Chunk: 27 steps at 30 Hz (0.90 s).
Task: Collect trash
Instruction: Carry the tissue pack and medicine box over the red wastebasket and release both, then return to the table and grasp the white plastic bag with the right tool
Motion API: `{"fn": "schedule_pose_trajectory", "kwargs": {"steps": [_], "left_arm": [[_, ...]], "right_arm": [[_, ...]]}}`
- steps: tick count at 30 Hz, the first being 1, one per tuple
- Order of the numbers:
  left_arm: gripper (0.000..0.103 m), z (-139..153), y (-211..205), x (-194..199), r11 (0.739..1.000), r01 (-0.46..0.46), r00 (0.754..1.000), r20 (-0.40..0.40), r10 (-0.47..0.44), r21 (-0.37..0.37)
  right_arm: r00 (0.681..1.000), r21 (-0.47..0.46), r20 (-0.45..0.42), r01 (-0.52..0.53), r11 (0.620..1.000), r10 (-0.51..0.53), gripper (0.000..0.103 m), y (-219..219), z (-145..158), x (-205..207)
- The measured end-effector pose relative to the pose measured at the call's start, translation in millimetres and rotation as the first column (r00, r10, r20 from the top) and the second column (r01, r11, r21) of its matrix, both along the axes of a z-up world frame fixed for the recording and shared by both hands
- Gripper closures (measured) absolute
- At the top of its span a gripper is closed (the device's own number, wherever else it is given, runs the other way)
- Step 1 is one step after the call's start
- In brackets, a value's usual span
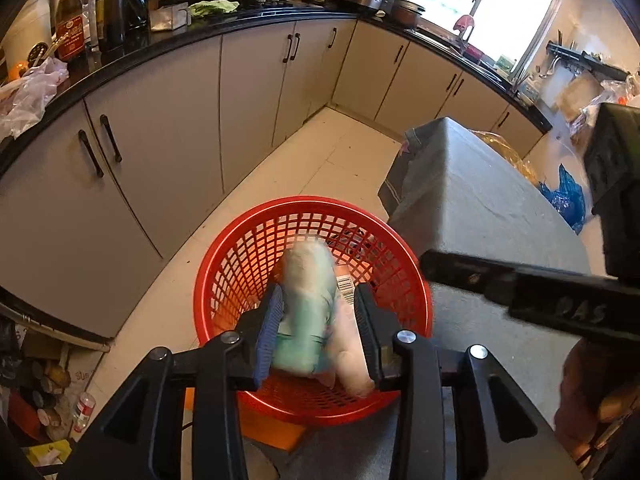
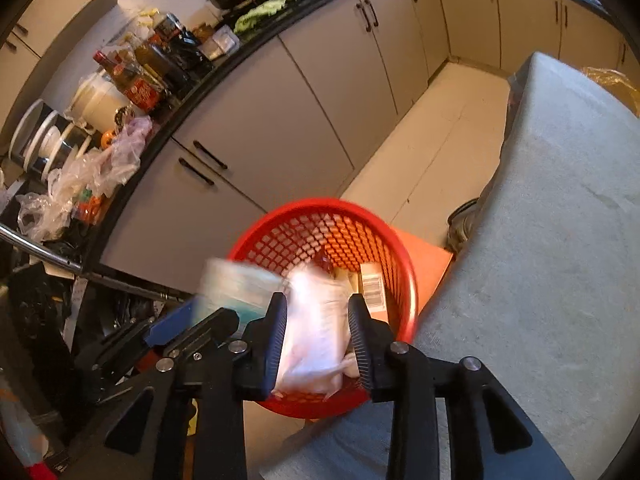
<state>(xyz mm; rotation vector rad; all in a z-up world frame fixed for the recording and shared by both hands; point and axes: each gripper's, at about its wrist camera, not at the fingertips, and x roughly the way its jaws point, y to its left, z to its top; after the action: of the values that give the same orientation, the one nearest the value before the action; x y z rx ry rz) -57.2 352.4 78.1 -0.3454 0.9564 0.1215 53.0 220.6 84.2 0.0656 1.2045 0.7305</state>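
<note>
Drop step judged in hand: teal-white wrapper (image 1: 308, 320) being let go betw. half-parted jaws of L gripper (image 1: 318, 312) and pale bag (image 2: 316, 320) betw. those of R gripper (image 2: 318, 312), both over red basket (image 1: 224, 264) beside tabletop (image 1: 480, 200); next, jaws wider, then withdrawal.

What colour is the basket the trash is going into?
Red, an open lattice. The basket shows best in the left wrist view.
</note>
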Motion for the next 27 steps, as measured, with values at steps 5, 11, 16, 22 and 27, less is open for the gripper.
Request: {"fn": "schedule_pose_trajectory", "kwargs": {"steps": [5,11,16,22,27], "left_arm": [[0.066,6,-2,-9,1.000,-0.001,1.000,0.010,0.001,-0.002],[0.065,14,-36,-10,0.997,0.082,0.996,0.025,-0.082,0.002],[0.062,19,-85,-6,0.982,0.189,0.981,0.032,-0.190,0.019],[0.061,16,-148,-5,0.953,0.302,0.953,0.010,-0.303,0.015],[0.061,15,-200,-5,0.927,0.376,0.927,-0.012,-0.376,0.018]], "right_arm": [[0.999,0.026,0.013,0.033,0.999,-0.033,0.068,-25,14,-9],[0.987,0.058,-0.046,0.158,0.986,-0.156,0.068,-84,8,-23],[0.965,0.047,-0.053,0.258,0.965,-0.256,0.068,-145,4,-36],[0.916,0.038,-0.050,0.400,0.916,-0.398,0.068,-237,1,-48],[0.872,0.005,-0.030,0.489,0.872,-0.489,0.068,-317,-1,-55]]}}
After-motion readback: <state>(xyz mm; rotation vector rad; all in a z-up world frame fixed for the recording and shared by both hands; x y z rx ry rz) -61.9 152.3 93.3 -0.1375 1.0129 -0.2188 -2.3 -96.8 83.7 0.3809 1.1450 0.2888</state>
